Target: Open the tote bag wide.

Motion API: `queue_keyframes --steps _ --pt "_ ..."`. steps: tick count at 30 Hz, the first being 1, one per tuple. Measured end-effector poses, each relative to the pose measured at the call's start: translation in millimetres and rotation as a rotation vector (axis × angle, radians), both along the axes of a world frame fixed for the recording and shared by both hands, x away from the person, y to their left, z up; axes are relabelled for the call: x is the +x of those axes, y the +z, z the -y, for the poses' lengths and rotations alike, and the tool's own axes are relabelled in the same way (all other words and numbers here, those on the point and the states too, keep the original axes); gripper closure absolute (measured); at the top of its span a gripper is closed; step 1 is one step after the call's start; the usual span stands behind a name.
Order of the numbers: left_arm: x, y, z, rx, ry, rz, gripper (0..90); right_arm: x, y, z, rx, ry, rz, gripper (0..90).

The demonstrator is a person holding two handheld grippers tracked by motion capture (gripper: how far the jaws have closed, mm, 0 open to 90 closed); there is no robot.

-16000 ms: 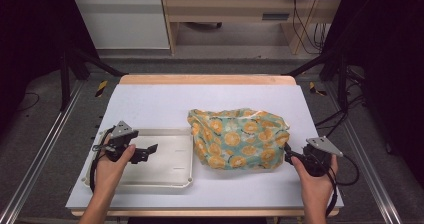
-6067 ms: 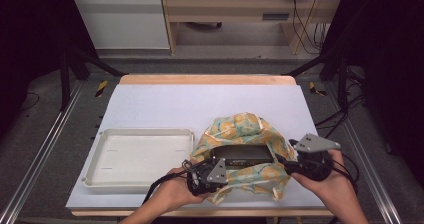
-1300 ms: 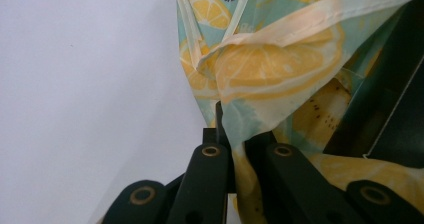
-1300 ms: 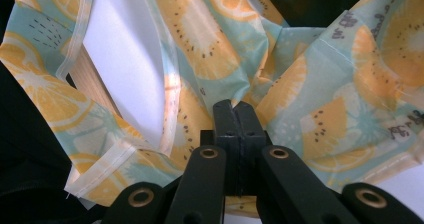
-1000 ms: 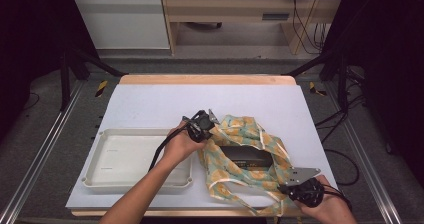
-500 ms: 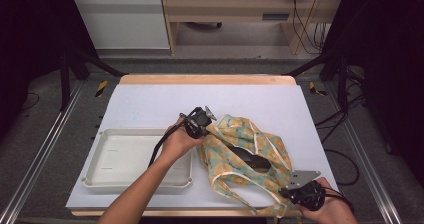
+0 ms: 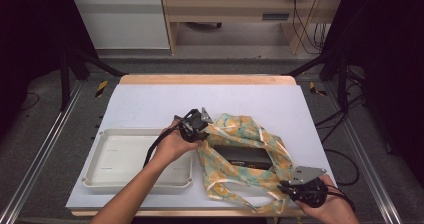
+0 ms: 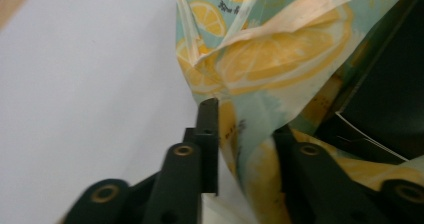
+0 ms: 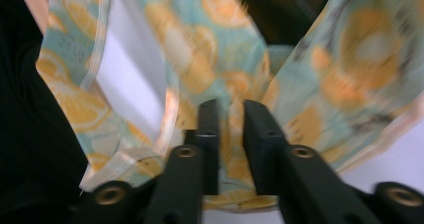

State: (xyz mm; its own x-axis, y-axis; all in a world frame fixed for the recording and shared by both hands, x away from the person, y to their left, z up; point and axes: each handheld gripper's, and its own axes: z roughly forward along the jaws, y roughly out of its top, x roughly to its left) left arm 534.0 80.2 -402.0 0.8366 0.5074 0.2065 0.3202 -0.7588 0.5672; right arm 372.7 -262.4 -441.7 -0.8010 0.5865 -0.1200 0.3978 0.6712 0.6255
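High view shows the white table (image 7: 150,99), then the empty tray (image 7: 120,156), then the lemon cloth (image 7: 240,134) being unwrapped off a black box (image 7: 245,156) inside. Left gripper (image 7: 200,129) and right gripper (image 7: 287,186) have just been opening, cloth between loose jaws. Next, I think, peel the corners away.

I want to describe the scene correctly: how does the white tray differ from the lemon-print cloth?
The white tray is rigid, plain and holds nothing; the lemon-print cloth is soft, patterned and spread open around a dark box. No gripper touches the tray; the cloth lies between both grippers' jaws. Both rest on the table.
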Motion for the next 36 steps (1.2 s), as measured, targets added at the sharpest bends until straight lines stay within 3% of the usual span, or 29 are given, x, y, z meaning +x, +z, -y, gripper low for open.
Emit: queue_keyframes --steps 2,3,4,6,10,11,14,18,19,20,21,22,24,25,28,30,32,33,34,36 --pt "-3.4 6.0 -2.7 -0.016 -0.004 0.017 63.4 -1.1 5.3 -1.0 0.019 -0.002 0.021 69.3" --pt "-10.8 17.9 -7.0 -0.049 -0.009 0.046 62.1 -1.4 8.2 -1.3 0.023 -0.006 0.030 67.0" --pt "-10.8 17.9 -7.0 -0.049 -0.009 0.046 60.8 -1.7 11.2 -1.7 0.022 -0.006 0.040 64.6" --pt "-23.7 35.8 -9.8 -0.067 -0.030 0.088 59.2 -2.6 17.4 -2.1 0.029 -0.004 0.052 61.7" --pt "-38.7 45.8 -8.7 -0.070 -0.065 0.113 58.2 -3.8 31.0 -2.9 0.050 -0.011 0.082 61.0" --pt "-43.8 46.9 -5.2 -0.061 -0.070 0.102 58.2 -2.4 33.1 -3.9 0.060 -0.018 0.094 62.7" --pt "-42.2 43.0 1.8 -0.040 -0.075 0.086 57.5 2.7 34.9 -8.5 0.055 -0.021 0.105 65.3" --pt "-30.1 25.9 10.1 0.015 -0.061 0.051 51.8 20.2 27.9 -26.9 0.015 -0.031 0.091 78.9" --pt "-29.5 23.5 10.2 0.007 -0.059 0.046 49.5 22.4 26.2 -28.9 0.011 -0.030 0.083 80.0" --pt "-30.5 21.0 9.1 -0.034 -0.063 0.047 46.8 25.5 23.6 -31.0 0.002 -0.033 0.075 80.8" --pt "-30.5 21.0 9.1 -0.034 -0.063 0.047 45.5 25.5 23.6 -31.0 0.002 -0.033 0.075 80.8" --pt "-32.5 21.6 8.0 -0.063 -0.066 0.066 45.5 28.1 21.1 -32.6 -0.011 -0.033 0.067 83.1" --pt "-39.9 29.3 6.0 -0.108 -0.095 0.096 45.3 34.6 15.0 -34.8 -0.035 -0.048 0.046 88.0" --pt "-39.9 29.3 6.0 -0.108 -0.095 0.096 45.5 34.6 15.0 -34.8 -0.035 -0.048 0.046 88.0" --pt "-53.6 40.5 7.8 -0.170 -0.099 0.124 46.5 34.9 14.9 -35.4 -0.038 -0.048 0.047 90.0" --pt "-64.7 46.8 11.2 -0.179 -0.113 0.146 49.2 34.0 15.0 -36.5 -0.035 -0.050 0.051 90.0" --pt "-73.8 49.6 16.7 -0.175 -0.138 0.147 49.2 33.7 15.0 -37.1 -0.035 -0.047 0.050 90.0" --pt "-80.2 46.7 22.1 -0.139 -0.158 0.117 53.1 33.6 14.6 -38.4 -0.044 -0.048 0.046 90.0" --pt "-80.2 46.7 22.1 -0.139 -0.158 0.117 53.8 33.8 14.2 -38.7 -0.043 -0.047 0.046 90.0" --pt "-85.0 34.9 25.8 -0.098 -0.164 0.082 54.2 34.1 14.0 -38.7 -0.048 -0.045 0.045 90.0"
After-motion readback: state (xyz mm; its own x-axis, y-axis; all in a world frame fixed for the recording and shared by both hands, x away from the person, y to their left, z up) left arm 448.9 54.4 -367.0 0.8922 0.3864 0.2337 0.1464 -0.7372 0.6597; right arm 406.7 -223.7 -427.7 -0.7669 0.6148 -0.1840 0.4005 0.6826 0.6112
